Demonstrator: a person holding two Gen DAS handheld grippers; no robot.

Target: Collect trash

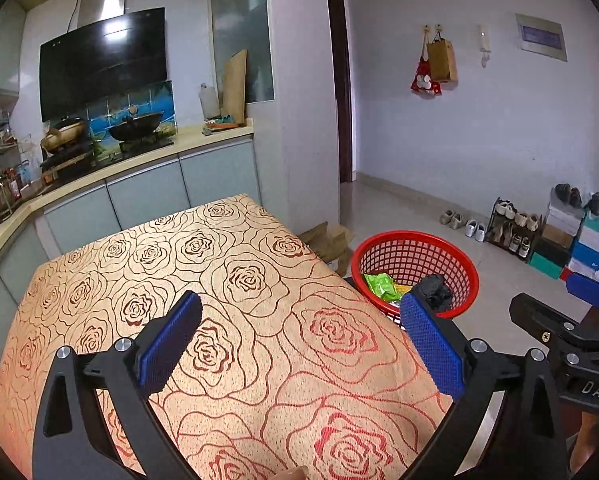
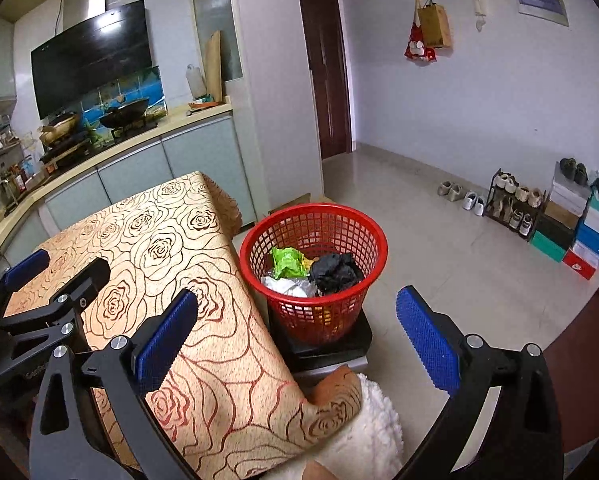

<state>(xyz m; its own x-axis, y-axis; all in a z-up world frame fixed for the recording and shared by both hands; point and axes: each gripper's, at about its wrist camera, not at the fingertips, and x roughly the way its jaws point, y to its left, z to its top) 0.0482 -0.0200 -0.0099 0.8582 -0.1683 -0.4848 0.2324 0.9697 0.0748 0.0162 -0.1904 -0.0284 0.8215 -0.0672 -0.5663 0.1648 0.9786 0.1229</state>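
A red mesh basket (image 2: 339, 224) stands on a dark stool beside the table's right edge; it also shows in the left wrist view (image 1: 415, 242). Inside lie a green wrapper (image 2: 285, 261), a crumpled black bag (image 2: 335, 272) and clear plastic (image 2: 287, 286). My left gripper (image 1: 299, 344) is open and empty above the rose-patterned tablecloth (image 1: 239, 292). My right gripper (image 2: 299, 340) is open and empty, over the table's right edge in front of the basket. Each gripper shows at the edge of the other's view.
A kitchen counter with woks (image 1: 135, 130) runs behind the table. A shoe rack (image 2: 511, 204) and stacked shoeboxes (image 2: 579, 236) stand at the far right wall. A white fluffy cushion (image 2: 371, 420) sits below the table corner. A cardboard box (image 1: 331, 240) lies behind the basket.
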